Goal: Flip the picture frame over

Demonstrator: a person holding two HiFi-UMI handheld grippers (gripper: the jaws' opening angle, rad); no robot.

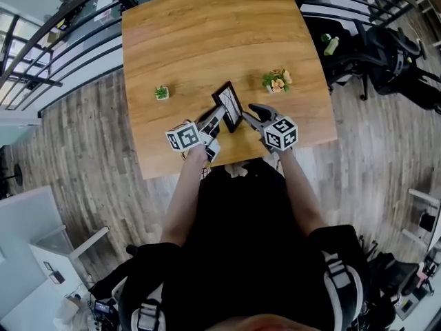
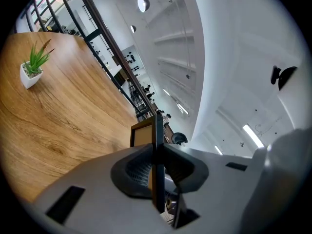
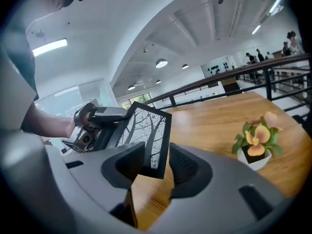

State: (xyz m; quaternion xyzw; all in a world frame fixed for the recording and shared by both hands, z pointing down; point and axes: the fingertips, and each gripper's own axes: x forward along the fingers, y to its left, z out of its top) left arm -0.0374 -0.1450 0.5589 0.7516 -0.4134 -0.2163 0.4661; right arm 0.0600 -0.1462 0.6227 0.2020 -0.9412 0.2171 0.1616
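Mid-flip: the left claw (image 2: 157, 165) clamps the picture frame (image 3: 148, 130) on edge over the counter (image 1: 207, 40), the right claw (image 3: 157, 167) brackets its corner unclenched, so next it likely must pinch and roll.

A wooden tabletop (image 1: 207, 40) with rounded corners and a clear grain is seen from above, standing on a floor (image 1: 76, 157) of grey-brown planks. Two small things are set directly on it, well apart. A green plant (image 1: 161, 92) in a white pot is placed toward the left side, and a flowering plant (image 1: 277, 81) with orange and pink blooms in a white pot toward the right. A picture frame (image 1: 229, 104) is held tilted between them; whether its lower edge rests on the wood cannot be told.
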